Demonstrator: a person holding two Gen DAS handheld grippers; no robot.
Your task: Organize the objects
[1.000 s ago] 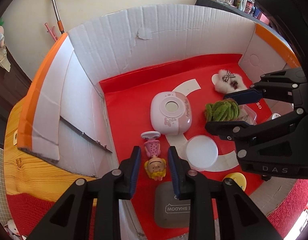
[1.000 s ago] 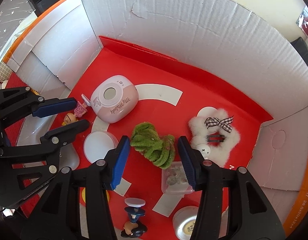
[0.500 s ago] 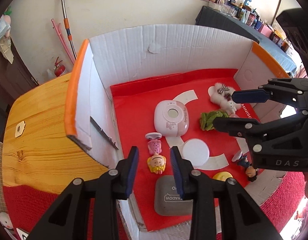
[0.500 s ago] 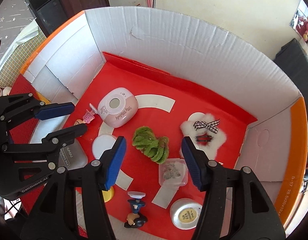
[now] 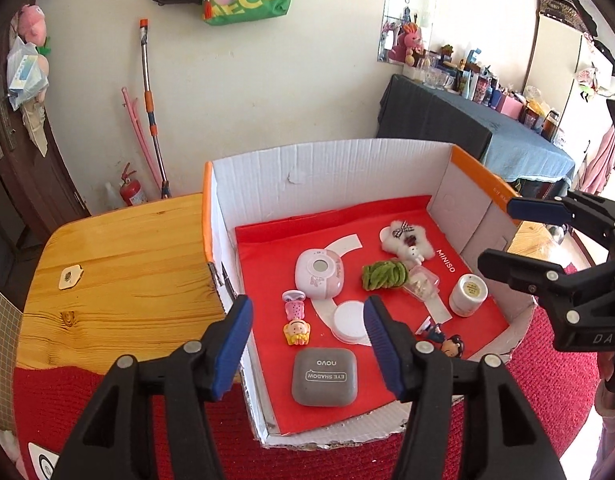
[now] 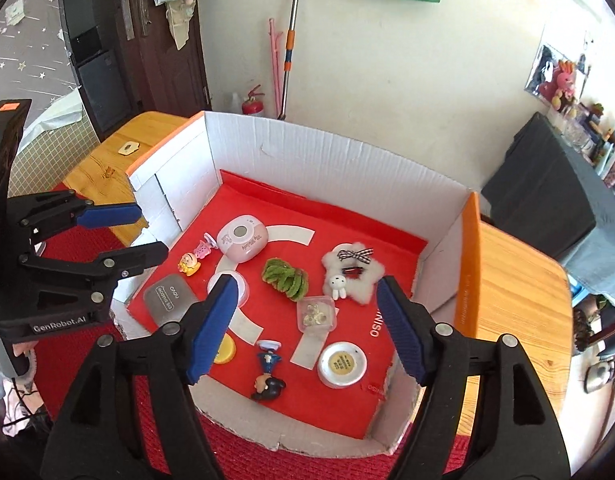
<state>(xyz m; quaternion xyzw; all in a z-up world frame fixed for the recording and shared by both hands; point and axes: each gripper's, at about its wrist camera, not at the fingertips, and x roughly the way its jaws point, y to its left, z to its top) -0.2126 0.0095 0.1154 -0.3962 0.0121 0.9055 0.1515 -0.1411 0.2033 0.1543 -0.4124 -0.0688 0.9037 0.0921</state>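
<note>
A: Which step is this?

B: Seemingly between picks. The left gripper [image 5: 307, 338] and right gripper [image 6: 307, 320] both hover above the cardboard box [image 5: 327, 168], fingers spread wide, each holding nothing.

A: And the objects?

B: All on the box's red floor: the pink case [image 5: 318, 274] mid-floor, the grey eyeshadow case [image 5: 324, 376] by the near edge, the white jar [image 6: 342, 364] toward the near right corner.

A: Next?

B: Probably choosing one item and descending squarely over it.
</note>
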